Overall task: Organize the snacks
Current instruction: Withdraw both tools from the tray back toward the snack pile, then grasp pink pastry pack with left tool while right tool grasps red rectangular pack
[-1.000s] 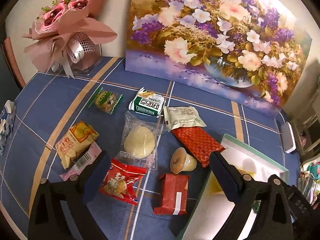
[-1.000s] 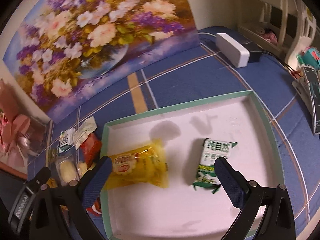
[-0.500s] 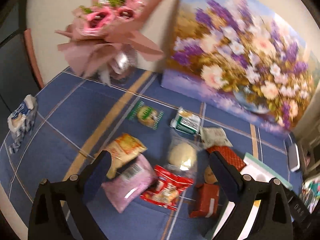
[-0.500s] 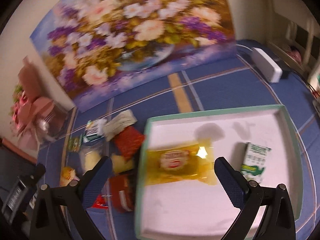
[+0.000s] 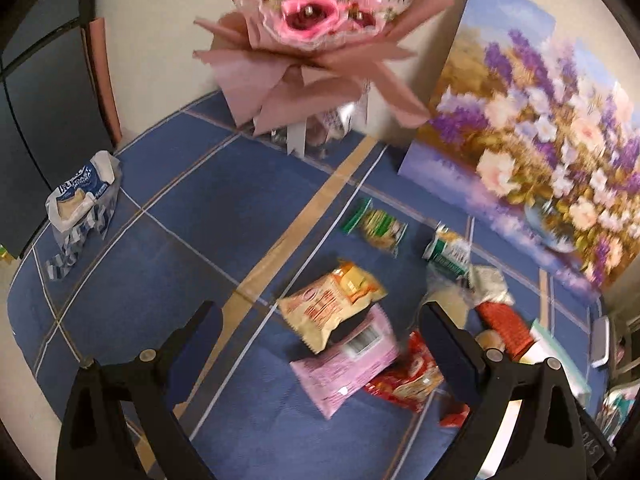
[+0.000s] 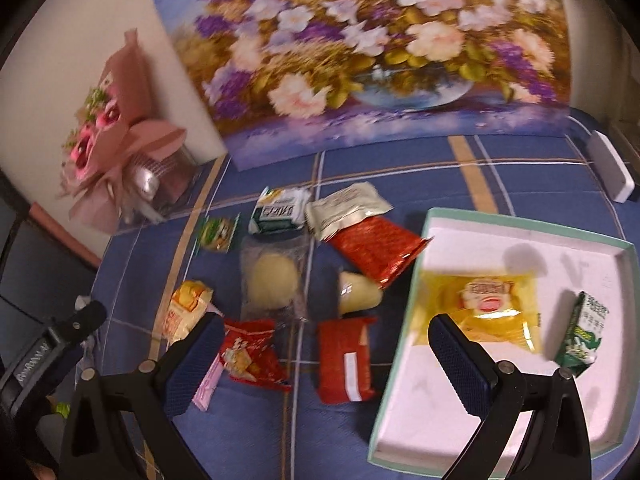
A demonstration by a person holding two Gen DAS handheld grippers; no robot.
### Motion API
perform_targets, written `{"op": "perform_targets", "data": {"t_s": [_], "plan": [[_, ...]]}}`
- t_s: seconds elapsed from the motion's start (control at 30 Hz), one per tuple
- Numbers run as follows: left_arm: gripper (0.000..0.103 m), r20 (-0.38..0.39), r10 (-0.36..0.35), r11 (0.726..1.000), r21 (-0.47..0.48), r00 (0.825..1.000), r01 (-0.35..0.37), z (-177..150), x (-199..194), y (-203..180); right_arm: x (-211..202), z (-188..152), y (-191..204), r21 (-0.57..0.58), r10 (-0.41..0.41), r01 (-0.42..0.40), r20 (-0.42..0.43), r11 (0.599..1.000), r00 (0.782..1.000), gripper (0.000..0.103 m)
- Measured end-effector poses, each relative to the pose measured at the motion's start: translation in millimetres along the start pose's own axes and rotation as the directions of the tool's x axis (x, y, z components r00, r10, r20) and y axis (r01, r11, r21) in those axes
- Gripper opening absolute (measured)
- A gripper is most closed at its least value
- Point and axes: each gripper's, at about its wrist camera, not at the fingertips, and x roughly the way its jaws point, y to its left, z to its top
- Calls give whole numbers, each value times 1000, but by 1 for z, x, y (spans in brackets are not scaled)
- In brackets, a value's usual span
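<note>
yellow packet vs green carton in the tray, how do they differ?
The yellow packet is a flat, crinkly, see-through wrapper with a red label; the green carton is a small opaque box, green and white. The packet covers more of the tray floor than the carton. The packet sits near the tray's left side, the carton toward its right wall. Both lie inside the tray, apart, neither gripped.

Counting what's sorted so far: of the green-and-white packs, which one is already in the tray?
The green carton by the tray's right wall, beside the yellow packet. The other green-and-white pack lies on the blue cloth near the painting.
</note>
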Motion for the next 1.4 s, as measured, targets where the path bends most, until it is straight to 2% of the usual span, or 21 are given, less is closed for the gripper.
{"op": "perform_targets", "data": {"t_s": [0.17, 0.23, 0.37, 0.43, 0.5, 0.6, 0.7, 0.8, 0.9, 0.97, 1.2, 1.4], "plan": [[98, -84, 30, 997, 74, 996, -24, -9, 25, -10, 18, -7, 11, -48, -23, 20, -54, 999, 998, 86], [98, -122, 26, 996, 89, 992, -15, -14, 37, -15, 28, -11, 11, -55, -34, 30, -88, 998, 996, 76], [98, -194, 38, 993, 118, 980, -15, -24, 63, -22, 47, -18, 8, -60, -56, 48, -145, 997, 988, 72], [98, -224, 45, 992, 128, 974, -17, -29, 73, -24, 55, -22, 6, -66, -72, 62, -167, 996, 983, 65], [96, -243, 49, 991, 134, 969, -16, -34, 81, -26, 61, -25, 3, -64, -78, 67, -185, 996, 980, 64], [86, -263, 53, 989, 147, 963, -15, -39, 90, -28, 69, -29, 1, -68, -90, 77, -212, 995, 973, 60], [79, -279, 42, 990, 143, 959, -1, -43, 94, -31, 71, -31, 1, -87, -106, 89, -213, 992, 971, 56], [65, -293, 16, 992, 121, 956, 21, -44, 98, -31, 71, -32, 2, -100, -112, 93, -215, 991, 970, 50], [61, -302, -5, 995, 96, 953, 36, -45, 100, -30, 77, -36, 0, -98, -115, 93, -240, 991, 964, 45], [53, -303, -24, 996, 78, 953, 50, -45, 99, -29, 79, -38, 1, -103, -118, 95, -249, 990, 961, 43], [45, -303, -35, 996, 64, 952, 57, -44, 97, -34, 82, -39, 2, -105, -122, 98, -255, 990, 959, 42], [43, -263, -51, 996, 57, 963, 68, -33, 80, -37, 63, -24, 2, -70, -90, 77, -209, 995, 974, 42]]}}
